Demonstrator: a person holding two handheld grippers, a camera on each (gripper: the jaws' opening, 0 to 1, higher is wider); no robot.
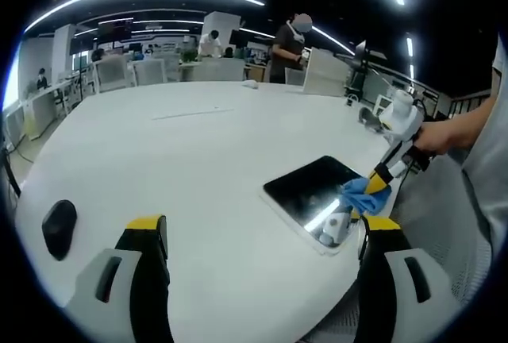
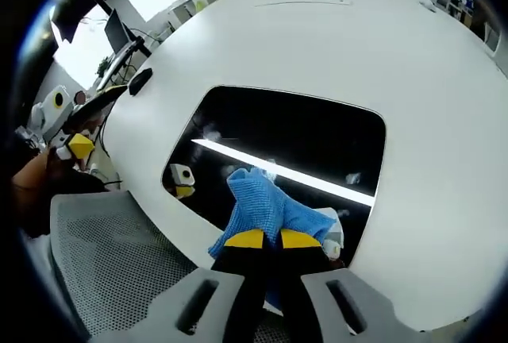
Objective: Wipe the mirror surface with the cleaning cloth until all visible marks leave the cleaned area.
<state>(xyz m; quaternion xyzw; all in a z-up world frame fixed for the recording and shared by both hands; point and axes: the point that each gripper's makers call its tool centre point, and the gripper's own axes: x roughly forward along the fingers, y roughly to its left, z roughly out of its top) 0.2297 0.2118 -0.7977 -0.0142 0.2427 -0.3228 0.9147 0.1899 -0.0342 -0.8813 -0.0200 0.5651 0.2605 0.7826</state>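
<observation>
Right, status below.

Mirror [image 2: 294, 132]: dark rectangular panel lying flat on the white table [image 2: 429, 81], close to the table's near edge by the person. In the left gripper view the mirror [image 1: 313, 188] sits right of centre, long axis running from lower right toward upper left.

Cleaning cloth [image 2: 266, 208]: blue, bunched, clamped between the right gripper's [image 2: 265, 239] jaws, which are pressed closed on it. The cloth rests on the mirror's near end, just ahead of the yellow tips.

Right gripper, seen from the left view [image 1: 379, 183]: reaches in from the right, with the cloth [image 1: 367, 194] on the mirror's right-hand end.

Left gripper [image 1: 262, 228]: jaws spread wide, nothing between them, hovering over bare table, well apart from the mirror and left of it.

Key relation: most of the glass lies ahead of the right gripper's tips, along its forward line; unwiped area extends away from the cloth toward the far edge. The right gripper is the nearer one by far.

Marks: pale smudges near [image 2: 353, 178] and a faint one near the far left; ceiling-light reflection crosses the glass, so some may be glare, cannot tell.

Other: black mouse-like object [image 1: 59, 226] on the table at left.

Judgement: wiping underway, not finished; next stroke likely pushes forward across the glass.
</observation>
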